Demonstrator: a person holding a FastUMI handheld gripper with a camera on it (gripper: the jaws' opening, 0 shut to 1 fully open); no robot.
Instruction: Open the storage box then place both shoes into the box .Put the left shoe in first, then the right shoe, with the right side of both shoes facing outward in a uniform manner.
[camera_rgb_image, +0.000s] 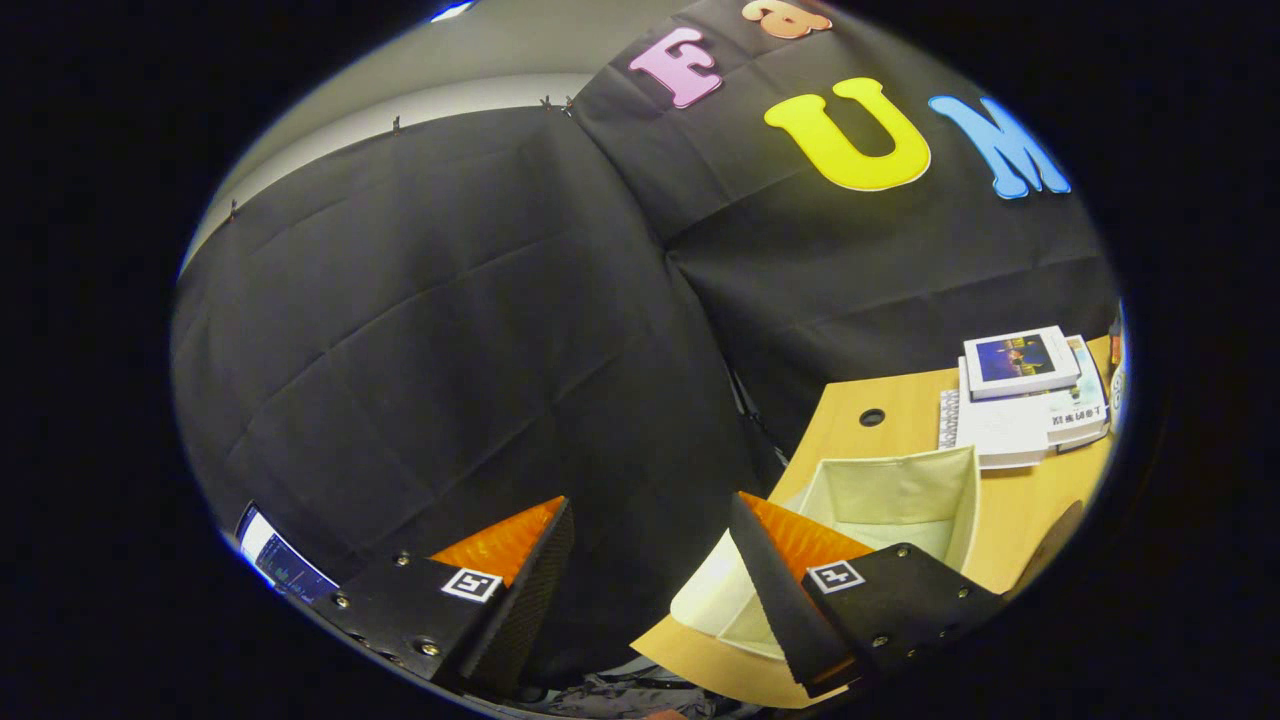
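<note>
My gripper (650, 590) is open, its two fingers spread wide with nothing between them, and it is raised and tilted over the left end of the wooden table (1010, 510). A cream fabric storage box (900, 490) sits open on the table just beyond my right finger (785, 590), which covers part of its near wall. What I can see of its inside is bare. My left finger (520, 590) hangs in front of the black cloth wall, off the table.
A stack of white books or booklets (1030, 395) lies at the table's far right. A round cable hole (872, 417) sits in the tabletop behind the box. A dark rounded shape (1055, 540) sits at the table's near right. A lit screen (285, 565) shows beyond the left finger.
</note>
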